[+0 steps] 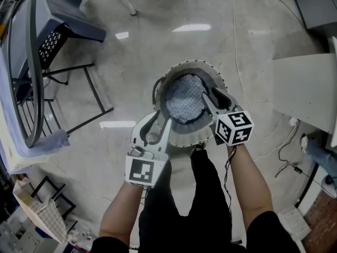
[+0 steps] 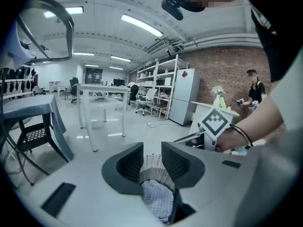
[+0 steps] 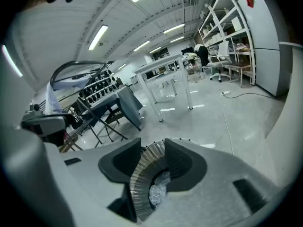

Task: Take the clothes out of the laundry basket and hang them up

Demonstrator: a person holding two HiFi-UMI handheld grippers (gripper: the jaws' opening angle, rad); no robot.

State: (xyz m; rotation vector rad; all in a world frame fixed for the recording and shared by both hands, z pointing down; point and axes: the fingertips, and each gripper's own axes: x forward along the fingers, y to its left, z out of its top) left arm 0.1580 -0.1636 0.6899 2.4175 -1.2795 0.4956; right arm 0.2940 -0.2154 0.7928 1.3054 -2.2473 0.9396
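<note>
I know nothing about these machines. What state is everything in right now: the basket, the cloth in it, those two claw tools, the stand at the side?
Laundry basket: upright on the floor, open-topped, cloth inside.
Checked cloth: crumpled in the basket, not gripped.
Left gripper: jaws apart, empty, at the basket's near rim.
Right gripper: jaws apart, empty, over the basket's right side.
Folding stand: standing, grey-blue cover draped on it.

Pale blue-grey check — clothes (image 1: 184, 99); white slats — laundry basket (image 1: 188, 136); glossy grey floor (image 1: 158, 46)
</note>
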